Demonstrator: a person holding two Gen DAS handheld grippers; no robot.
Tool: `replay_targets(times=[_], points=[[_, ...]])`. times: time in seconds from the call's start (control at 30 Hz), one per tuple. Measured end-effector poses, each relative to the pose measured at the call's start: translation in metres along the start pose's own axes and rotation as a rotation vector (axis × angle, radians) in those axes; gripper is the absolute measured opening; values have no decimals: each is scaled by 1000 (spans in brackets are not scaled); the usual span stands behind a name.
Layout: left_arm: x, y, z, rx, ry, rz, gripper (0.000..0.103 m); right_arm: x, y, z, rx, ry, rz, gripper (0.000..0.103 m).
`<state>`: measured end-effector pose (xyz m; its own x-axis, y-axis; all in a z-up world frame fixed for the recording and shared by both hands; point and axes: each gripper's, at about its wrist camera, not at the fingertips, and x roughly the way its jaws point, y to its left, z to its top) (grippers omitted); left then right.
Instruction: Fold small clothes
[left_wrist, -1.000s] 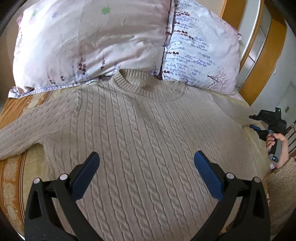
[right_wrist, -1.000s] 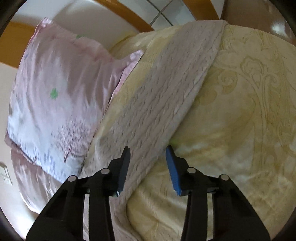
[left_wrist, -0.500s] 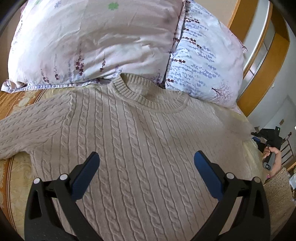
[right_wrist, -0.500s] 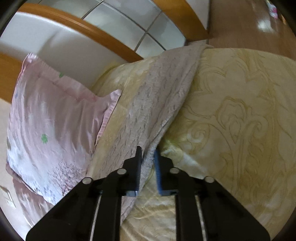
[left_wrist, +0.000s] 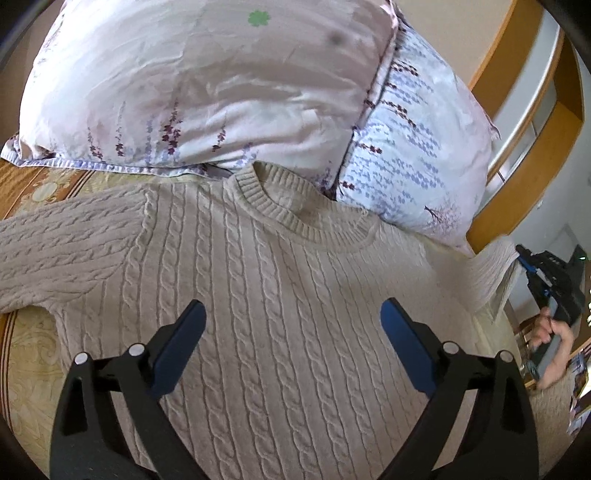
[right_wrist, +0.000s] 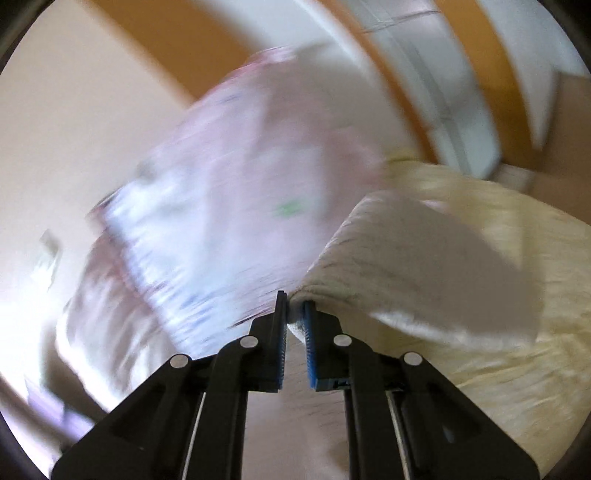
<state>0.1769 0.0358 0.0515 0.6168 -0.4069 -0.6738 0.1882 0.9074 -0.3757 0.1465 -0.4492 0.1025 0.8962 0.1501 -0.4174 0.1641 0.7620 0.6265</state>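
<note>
A beige cable-knit sweater lies flat on the bed, collar toward the pillows, one sleeve stretched to the left. My left gripper is open and empty, hovering over the sweater's chest. My right gripper is shut on the sweater's right sleeve and holds it lifted off the bed; the view is blurred by motion. In the left wrist view the right gripper shows at the far right with the raised sleeve.
Two floral pillows lie behind the collar. A yellow patterned bedspread covers the bed. A wooden headboard frame stands at the right; the bed's right edge is near the right gripper.
My right gripper closed on the right sleeve and lifted it, swinging fast. My left gripper moved forward toward the collar, staying open.
</note>
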Motion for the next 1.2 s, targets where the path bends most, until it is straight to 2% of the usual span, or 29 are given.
replay_targets(times=[0.1, 0.17, 0.2, 0.27, 0.37, 0.43, 0.47, 0.53, 0.6, 0.73, 0.93, 1.0, 1.03, 1.07, 1.1, 1.17, 1.2], points=[[-2, 0, 2, 13, -15, 10, 96, 13, 53, -32, -113, 97, 133, 10], [-3, 1, 4, 11, -20, 7, 96, 28, 77, -57, -170, 174, 182, 10], [-2, 2, 5, 3, -19, 6, 96, 29, 83, -69, -181, 202, 192, 10], [1, 4, 5, -10, -12, 9, 96, 50, 95, -107, -204, 321, 196, 10], [8, 6, 5, -15, 12, 7, 96, 80, 99, -150, -226, 465, 141, 10], [12, 7, 3, -18, 31, -5, 96, 90, 96, -167, -203, 515, 116, 13], [13, 7, 2, -20, 39, -11, 96, 90, 90, -169, -161, 534, 126, 15], [16, 10, 1, -31, 61, -33, 96, 90, 74, -164, -40, 553, 161, 25], [17, 13, 0, -43, 71, -41, 95, 83, 58, -160, 58, 536, 182, 33], [16, 22, 2, -94, 75, -75, 95, 71, 29, -141, 204, 459, 105, 34], [10, 36, 3, -142, 73, -90, 93, 59, 7, -118, 273, 325, -51, 33], [9, 43, 3, -163, 73, -91, 91, 56, 5, -114, 262, 282, -105, 29], [8, 46, 3, -172, 72, -90, 90, 53, 9, -110, 227, 246, -147, 23], [7, 50, 3, -182, 69, -90, 89, 51, 14, -108, 188, 221, -171, 13], [6, 54, 4, -195, 67, -90, 88, 50, 22, -106, 144, 201, -185, 10], [3, 60, 5, -221, 58, -97, 88, 48, 48, -104, 44, 165, -173, 9], [1, 63, 5, -230, 53, -100, 88, 48, 69, -104, -12, 152, -131, 9]])
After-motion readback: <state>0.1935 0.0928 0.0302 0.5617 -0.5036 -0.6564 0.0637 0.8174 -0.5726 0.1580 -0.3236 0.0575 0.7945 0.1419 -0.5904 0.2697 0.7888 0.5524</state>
